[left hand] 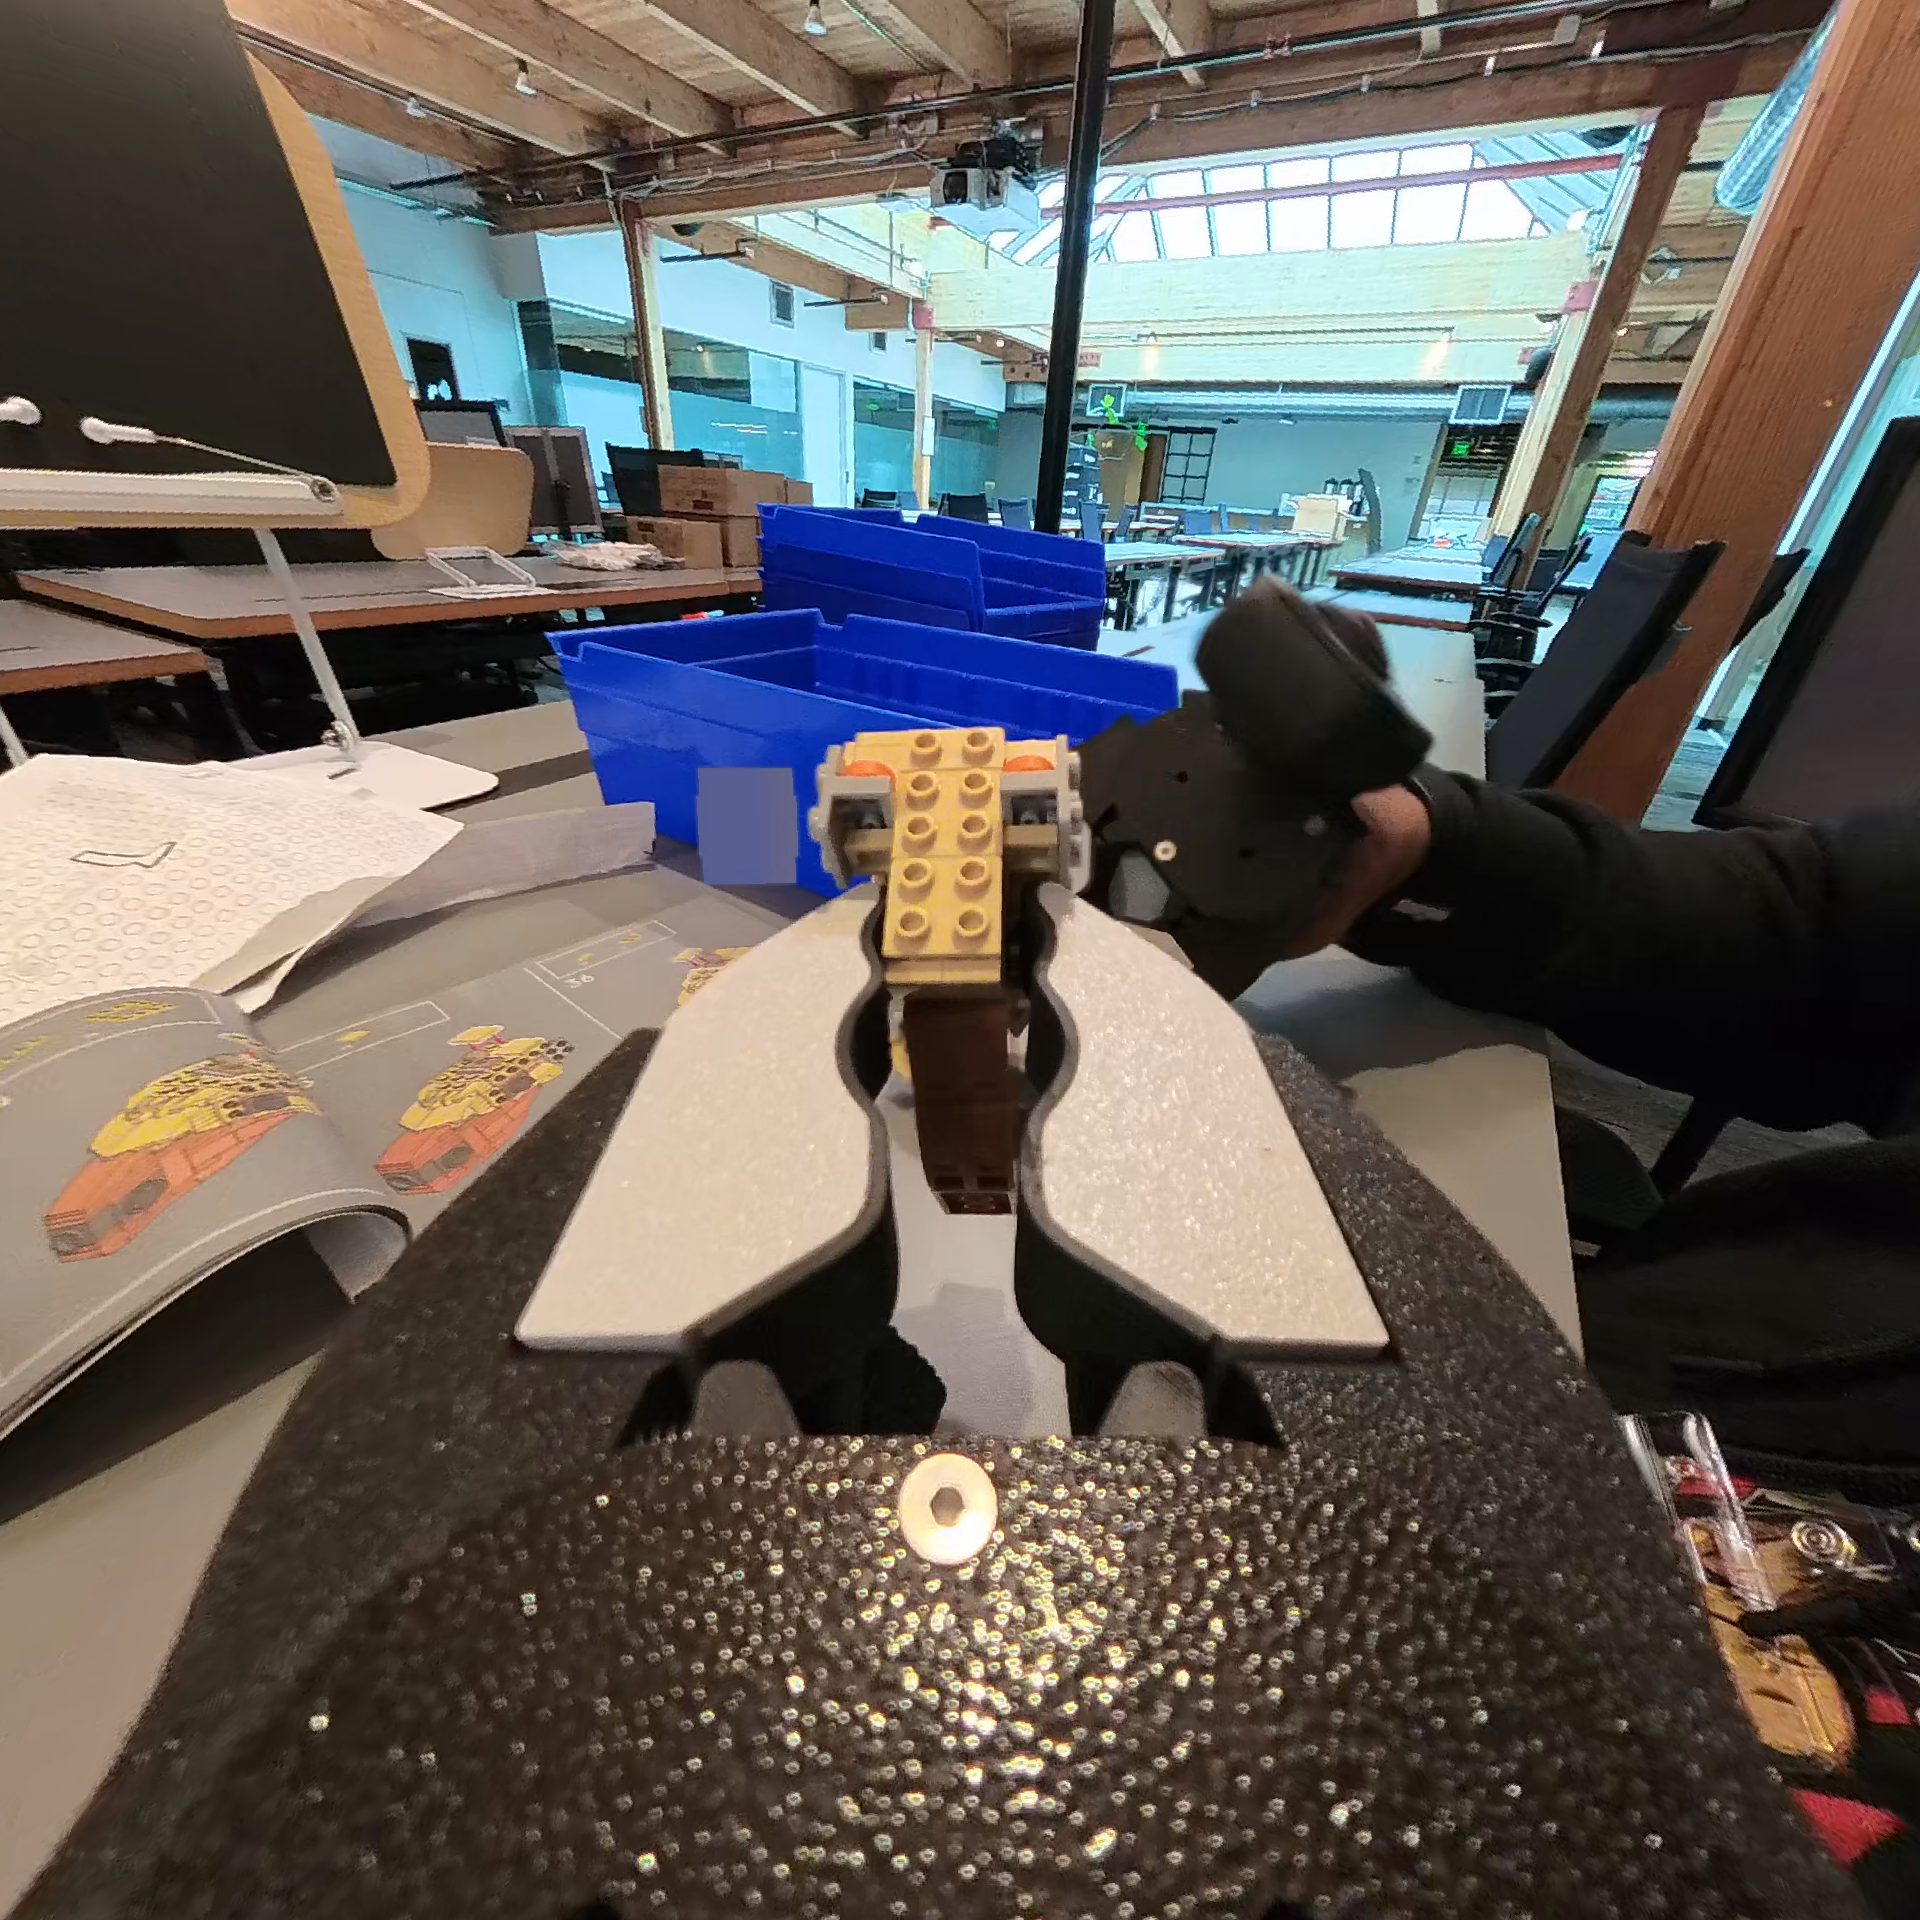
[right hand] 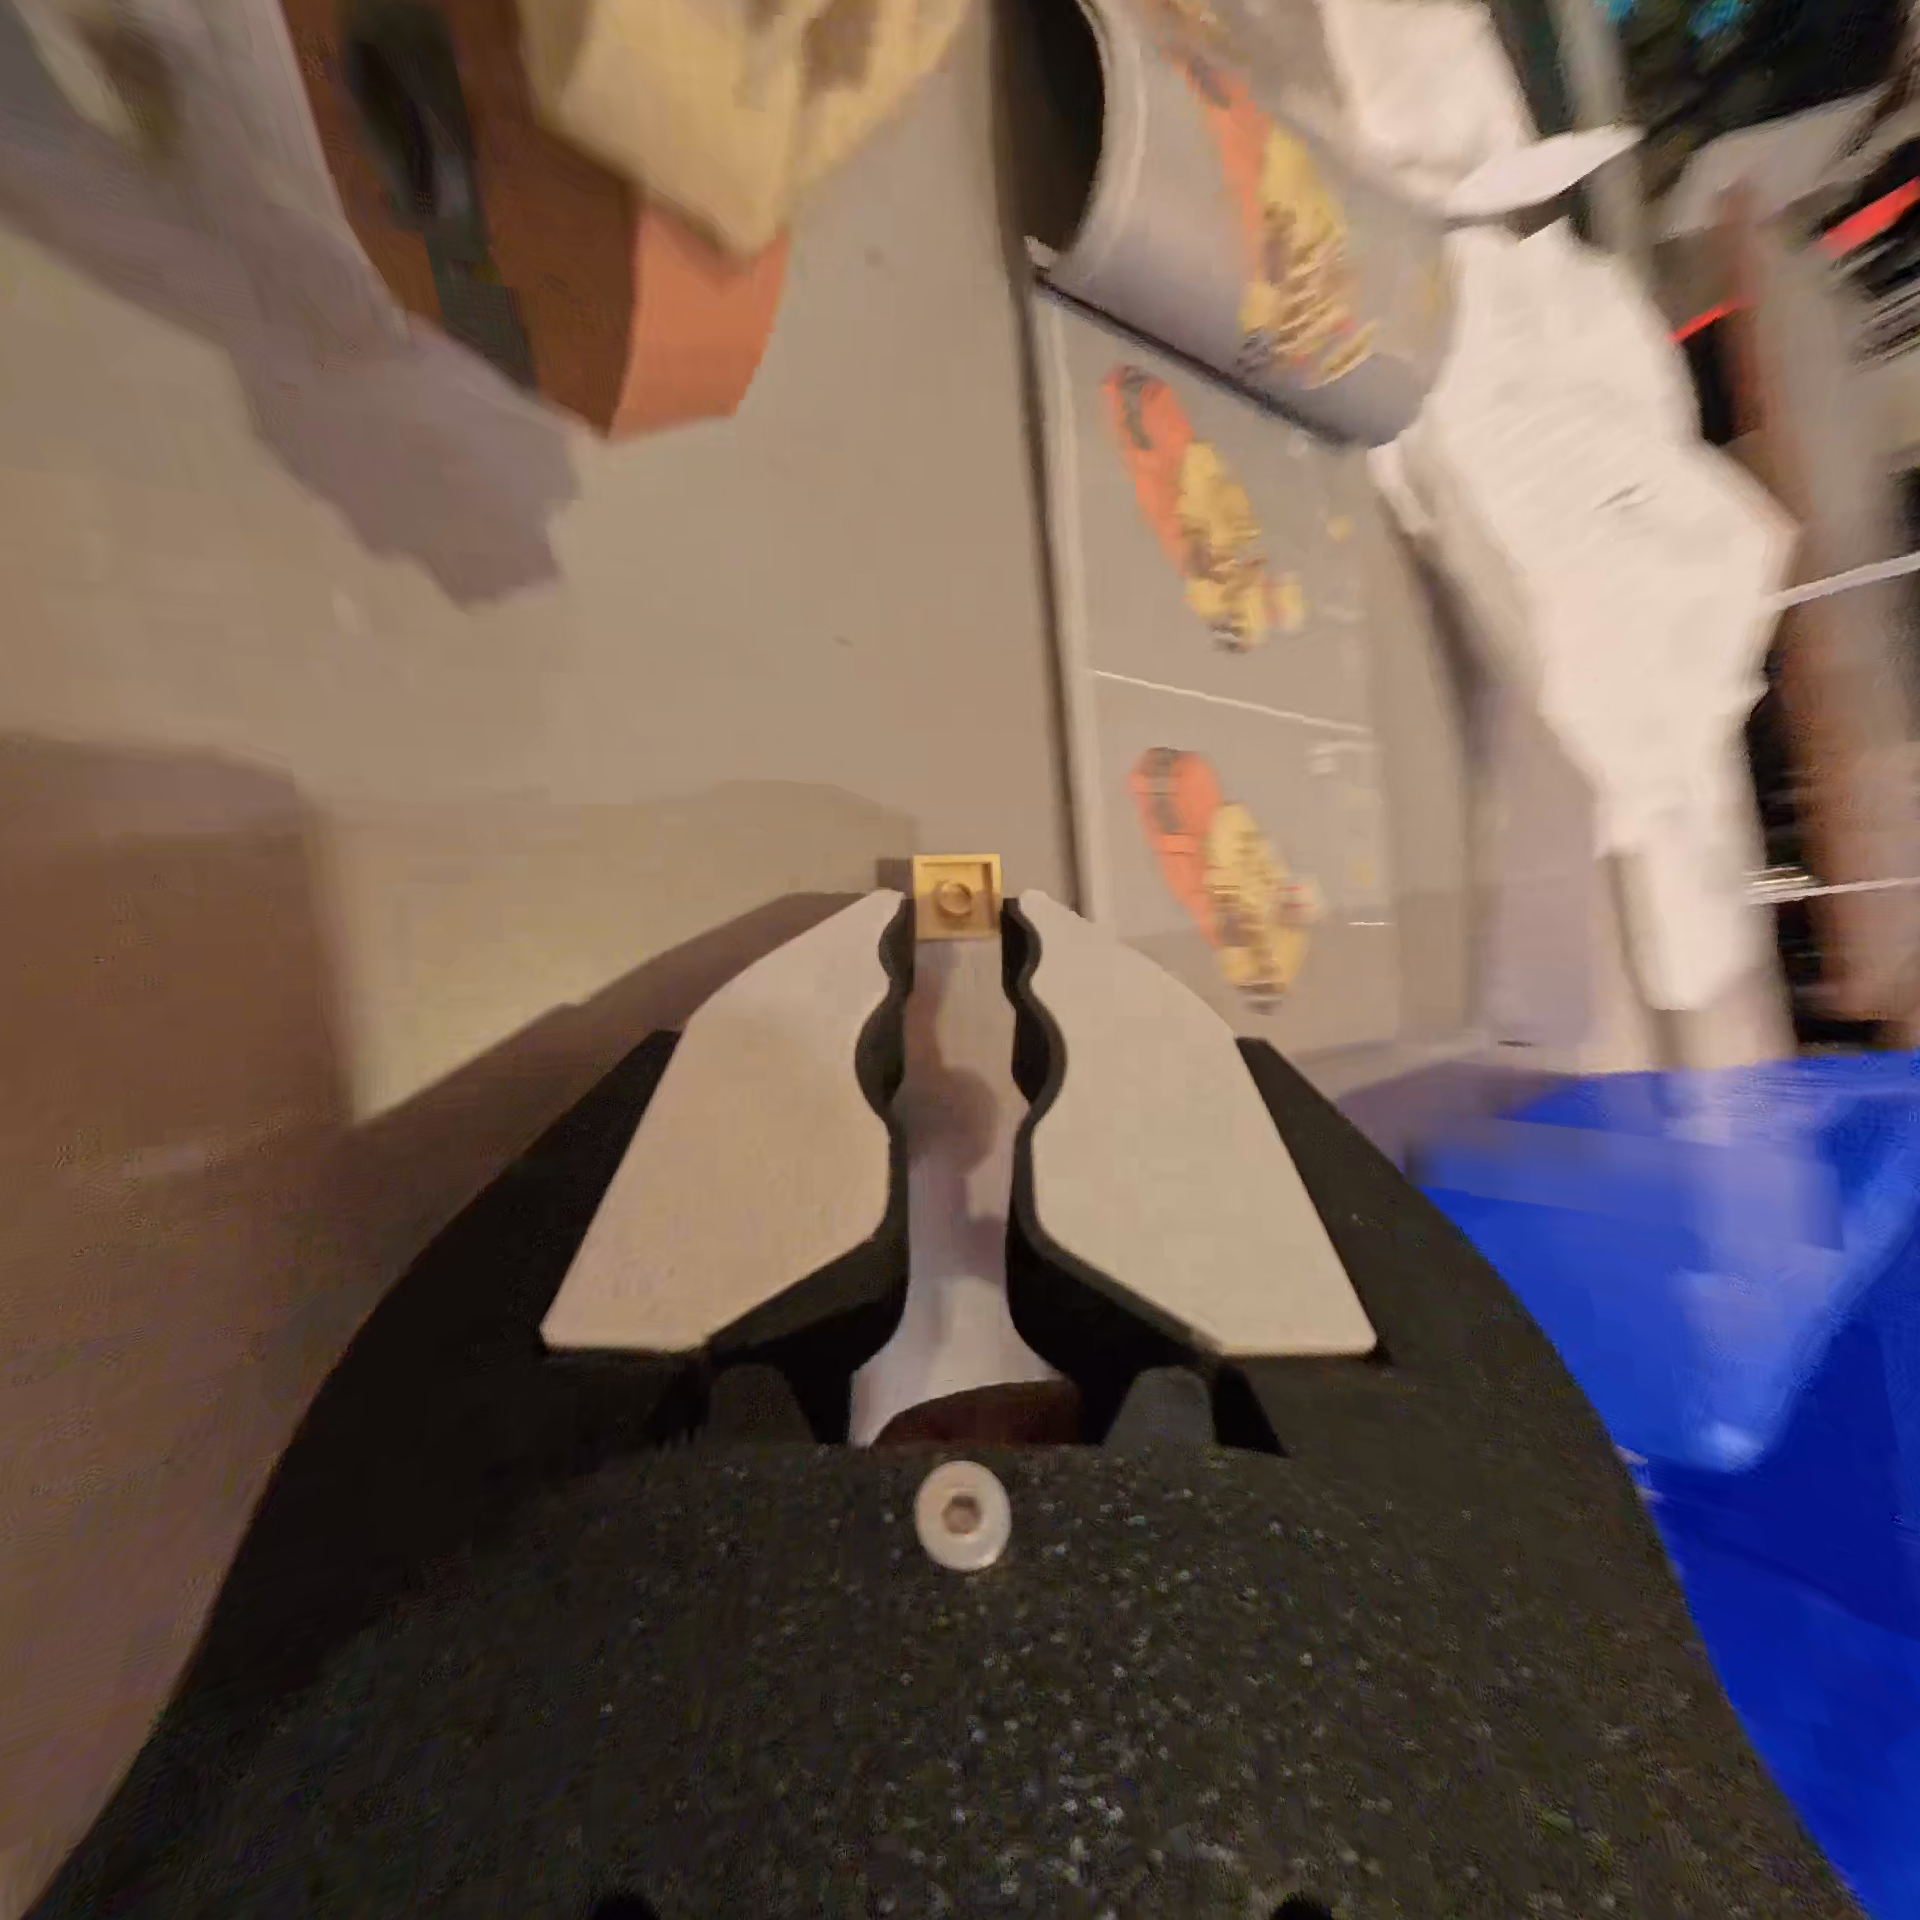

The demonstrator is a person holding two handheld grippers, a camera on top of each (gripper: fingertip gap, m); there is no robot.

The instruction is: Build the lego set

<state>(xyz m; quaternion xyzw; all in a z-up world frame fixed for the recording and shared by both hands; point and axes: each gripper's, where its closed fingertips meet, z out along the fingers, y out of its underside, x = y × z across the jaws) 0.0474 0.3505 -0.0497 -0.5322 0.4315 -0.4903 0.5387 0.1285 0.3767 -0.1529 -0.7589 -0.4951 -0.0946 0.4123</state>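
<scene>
I have the left tongs [left hand: 951, 971] clamped on the half-built model [left hand: 948, 847], gripping its brown lower part so the tan studded top stands up and clear of the table [left hand: 1403, 1023]. My right tongs [right hand: 957, 912] are pinched on a small tan one-stud plate [right hand: 957, 899] right at their tips. I judge the step in hand to be adding this plate to the model: the right wrist view is smeared with motion, and the model shows only as a blurred tan and brown mass at its upper left, well apart from the plate. Next I need to bring the plate over a free stud, square it, and press down while the left side holds firm. The instruction booklet [left hand: 187, 1132] lies open at the table's left edge, blue bins [left hand: 727, 717] at the far edge. From the left, the right rig reaches in low, a black-sleeved hand [left hand: 1382, 852] wrapped around it.
</scene>
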